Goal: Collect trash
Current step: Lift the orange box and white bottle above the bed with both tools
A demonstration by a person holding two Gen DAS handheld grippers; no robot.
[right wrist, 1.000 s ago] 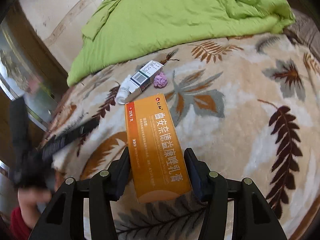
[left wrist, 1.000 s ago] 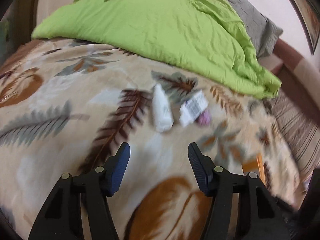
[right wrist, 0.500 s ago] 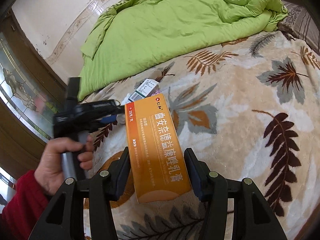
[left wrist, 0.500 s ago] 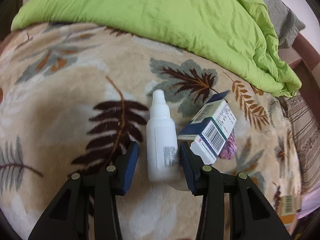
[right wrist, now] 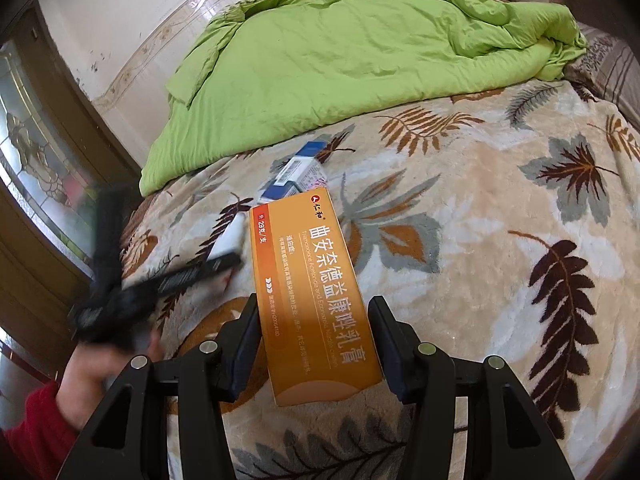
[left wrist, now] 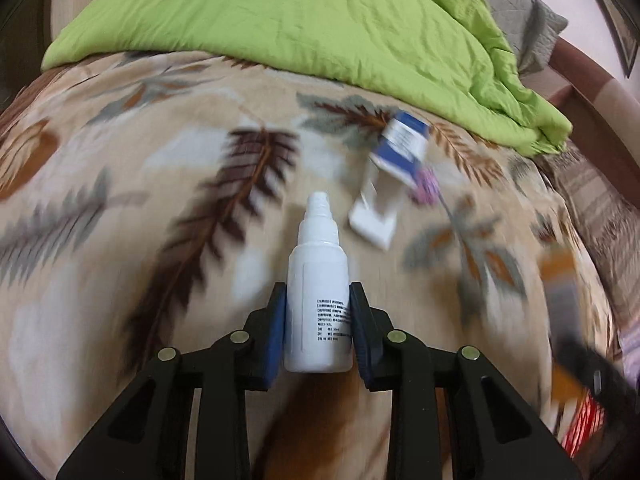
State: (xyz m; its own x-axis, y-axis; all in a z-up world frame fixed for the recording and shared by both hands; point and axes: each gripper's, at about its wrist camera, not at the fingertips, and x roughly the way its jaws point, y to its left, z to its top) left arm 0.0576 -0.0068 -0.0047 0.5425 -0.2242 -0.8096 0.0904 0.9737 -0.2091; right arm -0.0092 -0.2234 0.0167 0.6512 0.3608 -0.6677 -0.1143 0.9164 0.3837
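A small white plastic bottle (left wrist: 316, 280) with a printed label sits between the blue pads of my left gripper (left wrist: 318, 312). The jaws are closing tight on its lower half, and both pads press its sides. Beyond it, a blue-and-white carton (left wrist: 402, 146) with an open white flap lies on the leaf-patterned blanket (left wrist: 120, 200), beside a small purple thing (left wrist: 426, 186). My right gripper (right wrist: 316, 320) is shut on a long orange medicine box (right wrist: 312, 292). In the right wrist view the left gripper (right wrist: 160, 284) is blurred, with the bottle (right wrist: 230, 238) in it and the carton (right wrist: 300, 172) behind.
A rumpled green duvet (left wrist: 320, 20) covers the far part of the bed, and a grey pillow (left wrist: 520, 8) lies behind it. A hand (right wrist: 92, 364) in a red sleeve holds the left gripper. A wooden door with patterned glass (right wrist: 32, 160) stands on the left.
My left gripper came down around the white bottle and closed on it, then drew back from the carton. The carton has shifted and its flap shows. My right gripper kept still with the orange box.
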